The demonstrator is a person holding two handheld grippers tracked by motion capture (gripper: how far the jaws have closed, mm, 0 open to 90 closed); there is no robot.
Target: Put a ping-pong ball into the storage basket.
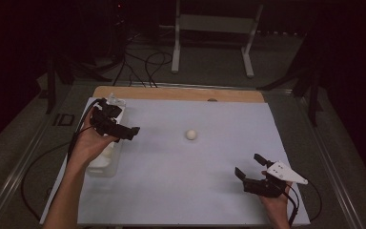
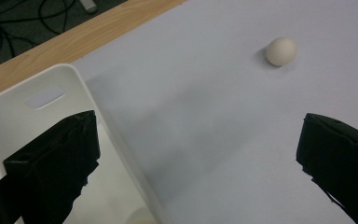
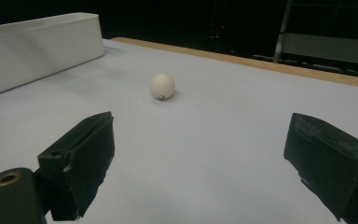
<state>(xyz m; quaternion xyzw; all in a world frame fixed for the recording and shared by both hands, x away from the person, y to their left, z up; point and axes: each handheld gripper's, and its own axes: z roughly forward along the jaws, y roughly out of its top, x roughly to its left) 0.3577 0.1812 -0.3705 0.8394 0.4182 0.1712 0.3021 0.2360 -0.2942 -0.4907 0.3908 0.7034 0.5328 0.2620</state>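
A small cream ball (image 1: 191,134) sits alone near the middle of the pale sheet that covers the bench (image 1: 209,191), touching nothing. It is round, so it has no long axis to line up with; any approach angle would do, and what matters is direction and reach.

The left claw (image 1: 134,130) hovers above the white bin (image 1: 106,162) at the left edge of the bench, its jaws spread wide and holding nothing. In the left gripper view the ball (image 2: 281,51) lies ahead and off toward the right jaw, with the bin's rim (image 2: 81,79) under the left jaw. So the left claw points roughly across the bench, but not squarely at the ball.

The right claw (image 1: 250,165) rests low near the bench's front right corner, jaws likewise spread apart and empty. In the right gripper view the ball (image 3: 162,86) stands ahead, a little toward the left jaw, with open sheet between, and the bin (image 3: 37,46) lies farther off at the left.

From the high view the left claw looks to me somewhat nearer the ball than the right one, and it is already beside the bin. I judge that either hand could take it: the right would push forward and slightly to its left, the left would swing toward its right. The ball could roll off if nudged.
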